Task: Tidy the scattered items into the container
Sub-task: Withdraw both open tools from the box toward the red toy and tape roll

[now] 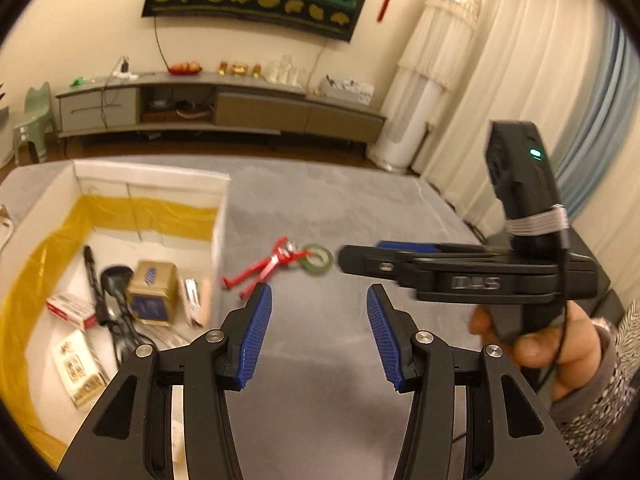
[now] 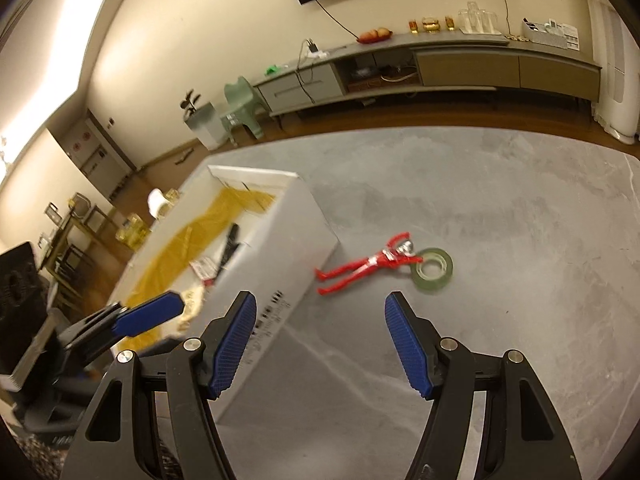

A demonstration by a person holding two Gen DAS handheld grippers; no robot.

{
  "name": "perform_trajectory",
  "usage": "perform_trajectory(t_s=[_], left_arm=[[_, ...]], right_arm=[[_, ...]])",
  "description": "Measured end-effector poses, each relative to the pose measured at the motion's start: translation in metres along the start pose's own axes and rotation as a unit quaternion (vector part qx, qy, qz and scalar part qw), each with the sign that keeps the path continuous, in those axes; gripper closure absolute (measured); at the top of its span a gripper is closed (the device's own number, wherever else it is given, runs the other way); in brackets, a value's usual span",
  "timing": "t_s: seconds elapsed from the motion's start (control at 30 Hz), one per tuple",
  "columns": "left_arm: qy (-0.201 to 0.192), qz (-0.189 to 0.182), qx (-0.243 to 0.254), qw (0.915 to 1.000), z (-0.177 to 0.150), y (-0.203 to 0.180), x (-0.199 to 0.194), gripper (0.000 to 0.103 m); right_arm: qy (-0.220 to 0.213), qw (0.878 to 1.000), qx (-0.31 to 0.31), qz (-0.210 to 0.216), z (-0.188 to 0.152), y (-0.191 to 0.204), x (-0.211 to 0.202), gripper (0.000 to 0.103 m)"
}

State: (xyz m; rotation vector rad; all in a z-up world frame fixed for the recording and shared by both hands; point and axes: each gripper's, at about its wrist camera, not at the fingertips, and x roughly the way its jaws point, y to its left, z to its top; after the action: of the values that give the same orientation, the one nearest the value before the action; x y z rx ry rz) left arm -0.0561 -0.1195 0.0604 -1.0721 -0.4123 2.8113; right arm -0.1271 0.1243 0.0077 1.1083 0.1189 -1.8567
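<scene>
A red toy figure (image 1: 272, 266) (image 2: 368, 266) lies on the grey mat just right of the white box (image 1: 152, 178) (image 2: 276, 256). A green tape roll (image 1: 318, 259) (image 2: 434, 268) rests against the figure's head. My left gripper (image 1: 319, 292) is open and empty, hovering above the mat in front of the figure, beside the box's right wall. My right gripper (image 2: 320, 300) is also open and empty, and the figure and tape lie ahead of it. In the left wrist view the right gripper (image 1: 352, 258) comes in from the right, its tip close to the tape.
The box has a yellow liner (image 1: 48, 248) and holds a gold carton (image 1: 154, 296), a black spoon (image 1: 116, 280), a red-and-white packet (image 1: 72, 312) and other small items. A hand (image 1: 552, 344) grips the right tool. A low TV cabinet (image 1: 220, 108) stands beyond the mat.
</scene>
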Motion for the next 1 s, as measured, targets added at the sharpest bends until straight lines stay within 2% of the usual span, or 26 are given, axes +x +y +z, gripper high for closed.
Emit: perform_trajectory(t_s=[0.03, 0.13, 0.2, 0.27, 0.33, 0.43, 0.53, 0.6, 0.7, 0.8, 0.9, 1.0], left_arm=[[0.008, 0.003, 0.0, 1.0, -0.002, -0.002, 0.004, 0.051], [0.033, 0.044, -0.001, 0.9985, -0.007, -0.002, 0.016, 0.051], [0.043, 0.039, -0.014, 0.9982, -0.007, 0.003, 0.019, 0.051], [0.044, 0.031, -0.027, 0.9982, -0.006, 0.007, 0.016, 0.051], [0.036, 0.035, -0.034, 0.9982, -0.003, 0.011, 0.008, 0.051], [0.028, 0.039, -0.047, 0.9978, -0.002, 0.017, 0.001, 0.051], [0.031, 0.025, -0.057, 0.9975, 0.001, 0.023, 0.001, 0.051], [0.037, 0.022, -0.052, 0.9977, 0.0, 0.021, 0.006, 0.051], [0.049, 0.018, -0.043, 0.9977, -0.005, 0.016, 0.012, 0.051], [0.05, 0.018, -0.039, 0.9978, -0.007, 0.013, 0.013, 0.051], [0.049, 0.023, -0.046, 0.9975, -0.007, 0.017, 0.016, 0.051], [0.052, 0.02, -0.054, 0.997, -0.007, 0.02, 0.018, 0.051]], right_arm=[[0.005, 1.0, -0.001, -0.006, -0.003, -0.002, 0.007, 0.035], [0.023, 1.0, -0.003, -0.018, -0.01, -0.011, 0.028, 0.04], [0.034, 0.999, -0.003, -0.028, -0.01, -0.015, 0.041, 0.047], [0.035, 0.999, 0.002, -0.032, -0.005, -0.019, 0.05, 0.047], [0.033, 0.999, 0.014, -0.031, 0.003, -0.026, 0.061, 0.052], [0.028, 0.999, 0.022, -0.035, 0.018, -0.032, 0.077, 0.052], [0.005, 0.999, -0.001, -0.049, 0.031, -0.03, 0.091, 0.052], [0.003, 0.998, -0.018, -0.052, 0.035, -0.027, 0.104, 0.052], [0.025, 0.997, -0.036, -0.063, 0.03, -0.026, 0.128, 0.052], [0.022, 0.995, -0.057, -0.078, 0.023, -0.027, 0.139, 0.051], [0.035, 0.992, -0.092, -0.084, 0.019, -0.022, 0.14, 0.051], [0.07, 0.983, -0.141, -0.092, 0.011, -0.012, 0.136, 0.051]])
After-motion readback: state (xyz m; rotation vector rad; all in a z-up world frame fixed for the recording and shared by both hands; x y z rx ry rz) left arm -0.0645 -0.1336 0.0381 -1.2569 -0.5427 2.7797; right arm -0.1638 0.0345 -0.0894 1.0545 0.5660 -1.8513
